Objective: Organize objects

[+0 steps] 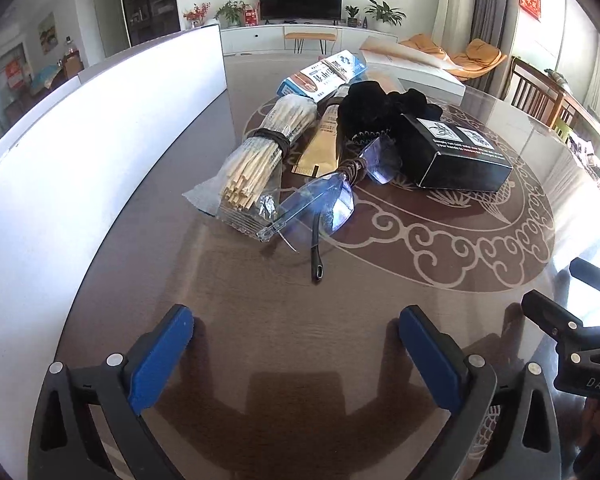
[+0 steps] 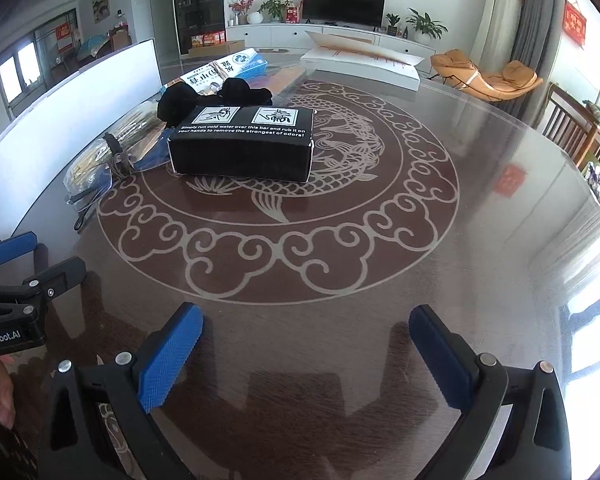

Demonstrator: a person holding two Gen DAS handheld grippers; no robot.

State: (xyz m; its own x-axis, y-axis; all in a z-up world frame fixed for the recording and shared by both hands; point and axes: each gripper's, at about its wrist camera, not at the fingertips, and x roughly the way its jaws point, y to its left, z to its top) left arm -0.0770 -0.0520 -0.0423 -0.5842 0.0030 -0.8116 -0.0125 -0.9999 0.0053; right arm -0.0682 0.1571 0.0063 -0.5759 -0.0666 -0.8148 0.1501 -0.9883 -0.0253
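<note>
A pile of objects lies on the round brown table (image 1: 260, 320). It holds a bundle of wooden chopsticks in clear wrap (image 1: 260, 160), clear safety glasses (image 1: 328, 196), a gold sachet (image 1: 320, 148), a black cloth (image 1: 376, 108), a black box with white print (image 1: 456, 152) and a blue-and-white carton (image 1: 324, 76). My left gripper (image 1: 296, 356) stands open near the table's front edge, short of the glasses, with nothing between its fingers. My right gripper (image 2: 306, 356) is open too, over bare table in front of the black box (image 2: 240, 144). Each gripper shows at the side of the other's view.
A tall white board (image 1: 80, 152) stands along the table's left side. A flat white box with a paper sheet (image 2: 360, 64) lies at the far edge. Wooden chairs (image 2: 572, 136) stand to the right. A TV cabinet and plants line the back wall.
</note>
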